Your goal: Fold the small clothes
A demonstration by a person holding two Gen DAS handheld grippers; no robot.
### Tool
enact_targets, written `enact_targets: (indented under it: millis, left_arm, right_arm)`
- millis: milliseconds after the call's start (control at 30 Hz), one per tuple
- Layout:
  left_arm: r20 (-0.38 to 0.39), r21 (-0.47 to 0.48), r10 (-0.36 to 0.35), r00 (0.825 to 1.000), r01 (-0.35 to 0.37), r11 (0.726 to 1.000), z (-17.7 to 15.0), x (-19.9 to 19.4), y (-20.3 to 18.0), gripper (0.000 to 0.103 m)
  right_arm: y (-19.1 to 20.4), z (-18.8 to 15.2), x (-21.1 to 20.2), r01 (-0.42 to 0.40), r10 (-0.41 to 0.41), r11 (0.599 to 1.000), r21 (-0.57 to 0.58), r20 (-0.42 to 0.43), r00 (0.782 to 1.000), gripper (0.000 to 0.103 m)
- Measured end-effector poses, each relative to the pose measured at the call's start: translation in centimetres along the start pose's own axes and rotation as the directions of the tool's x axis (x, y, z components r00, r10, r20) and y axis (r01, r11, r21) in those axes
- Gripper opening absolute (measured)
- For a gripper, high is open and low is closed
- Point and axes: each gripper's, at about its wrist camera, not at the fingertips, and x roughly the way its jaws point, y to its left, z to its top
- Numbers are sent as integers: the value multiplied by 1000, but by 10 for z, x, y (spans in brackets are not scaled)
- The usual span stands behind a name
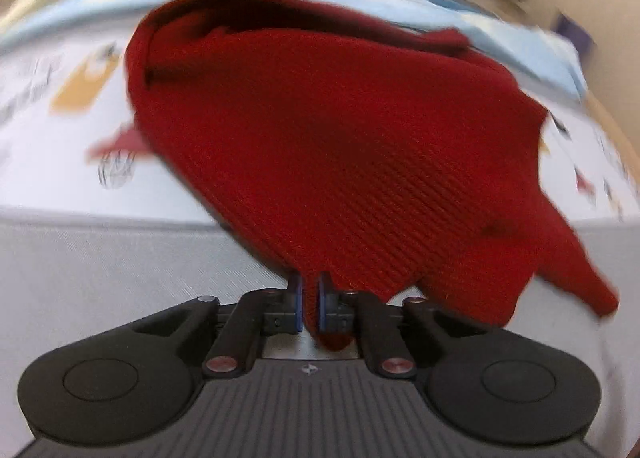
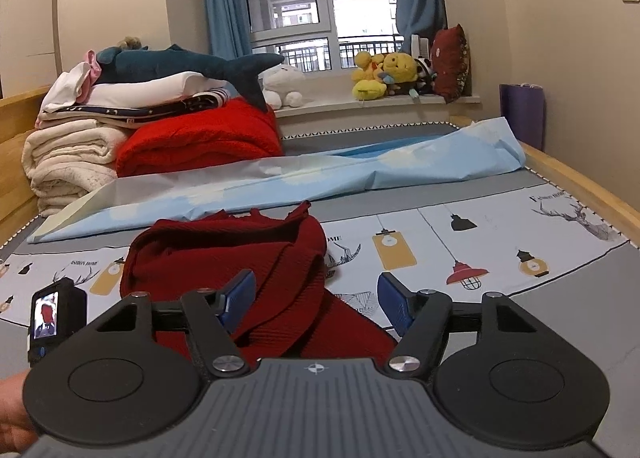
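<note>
Partly blurred, red knit garment (image 1: 340, 145) pinched in left hand-held gripper (image 1: 310, 304); right (image 2: 316, 300) wide.

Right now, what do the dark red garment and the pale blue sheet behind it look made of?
Dark red garment: seemingly a knit, matte; fine diagonal ribs show. Pale blue sheet: smooth and thin with sharp creases, perhaps plastic or crisp cotton.

My left gripper (image 1: 309, 308) and right gripper (image 2: 316, 300) look alike: matte black linkage arms, silver and reddish pivot screws, blue finger pads (image 2: 240, 294), ribbed grey housing with a small crosshair mark.
</note>
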Motion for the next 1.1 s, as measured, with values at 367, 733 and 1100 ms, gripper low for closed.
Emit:
enact_targets:
  millis: [367,733,1100]
  left_arm:
    - [4,369,293,956,-274,888,-50,-107,202,5]
    - [-134,238,174,976,-139,961,-85,-99,260,10]
    - [-176,22,77,981,-75,997,-73,-89,278,27]
  right_arm:
    - [28,-4,18,8,-9,1000,-28,-41,999,69]
    - [56,-24,75,-21,12,999,-28,-270,963,69]
    - [80,-71,175,-26,-5,999,-47,-560,829,66]
